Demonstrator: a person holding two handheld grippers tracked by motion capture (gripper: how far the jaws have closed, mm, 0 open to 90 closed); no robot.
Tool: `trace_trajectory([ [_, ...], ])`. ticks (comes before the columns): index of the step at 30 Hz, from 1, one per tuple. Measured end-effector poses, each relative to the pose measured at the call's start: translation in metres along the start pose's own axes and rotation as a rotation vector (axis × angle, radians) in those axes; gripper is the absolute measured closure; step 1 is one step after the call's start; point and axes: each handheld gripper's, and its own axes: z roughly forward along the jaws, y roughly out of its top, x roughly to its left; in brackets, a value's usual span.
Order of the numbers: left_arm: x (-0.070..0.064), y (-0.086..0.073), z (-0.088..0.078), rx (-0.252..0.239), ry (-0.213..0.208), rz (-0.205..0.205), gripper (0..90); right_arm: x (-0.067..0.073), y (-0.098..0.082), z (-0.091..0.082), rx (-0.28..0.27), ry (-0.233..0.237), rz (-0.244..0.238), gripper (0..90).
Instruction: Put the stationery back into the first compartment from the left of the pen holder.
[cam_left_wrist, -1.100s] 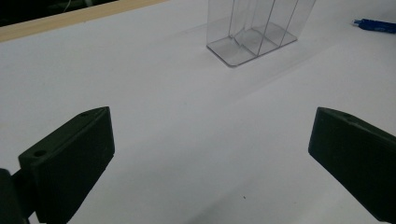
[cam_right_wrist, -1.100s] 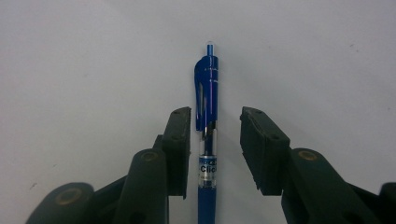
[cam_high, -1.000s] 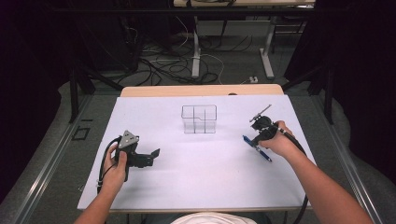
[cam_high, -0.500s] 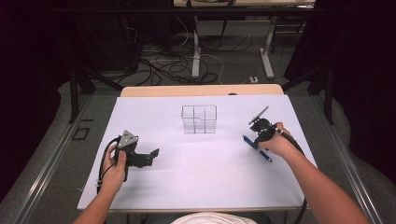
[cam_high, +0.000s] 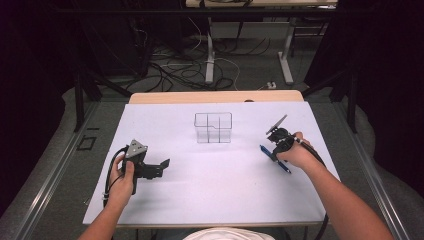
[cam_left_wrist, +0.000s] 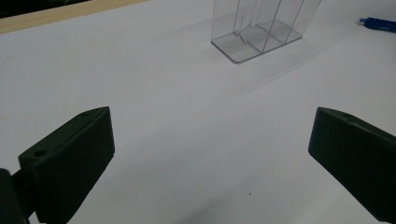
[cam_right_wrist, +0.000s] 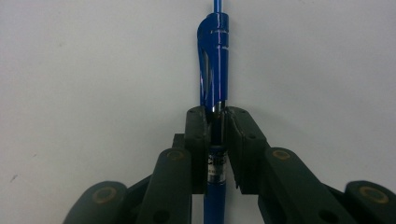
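A blue pen (cam_right_wrist: 214, 56) lies on the white sheet, and my right gripper (cam_right_wrist: 216, 114) points down on it. Its jaws have just been closing and now pinch the pen's barrel between the pads. From above, that pen (cam_high: 282, 166) lies at the right of the table, under the right gripper (cam_high: 273, 151). My left gripper (cam_high: 165, 167) rests at the left in the person's hand, jaws wide apart and nothing between them (cam_left_wrist: 210, 154). A clear divided organizer (cam_high: 213, 128) stands upright mid-table, ahead of the left gripper (cam_left_wrist: 261, 28).
A white sheet (cam_high: 225, 195) covers the table, with a wooden strip (cam_high: 215, 96) along its far edge. Cables and table legs lie on the dark floor beyond. The pen's end (cam_left_wrist: 378, 23) shows far right in the left gripper view.
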Motion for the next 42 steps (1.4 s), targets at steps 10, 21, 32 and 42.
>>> trace_trajectory([
  [10, 0.001, 0.000, 0.000, 0.001, 0.003, -0.004, 0.4, -0.001, 0.001, -0.001, 0.017, -0.016, -0.012, 79.4],
  [21, 0.001, 0.000, 0.000, 0.004, 0.004, -0.002, 0.4, -0.004, -0.001, -0.008, -0.025, 0.013, 0.009, 79.4],
  [32, 0.001, -0.001, 0.000, 0.002, 0.007, -0.005, 0.4, -0.003, 0.005, -0.014, -0.152, 0.003, 0.023, 79.4],
  [42, 0.002, -0.001, 0.001, -0.004, 0.008, -0.012, 0.4, -0.003, 0.010, -0.025, -0.256, -0.038, 0.043, 79.4],
])
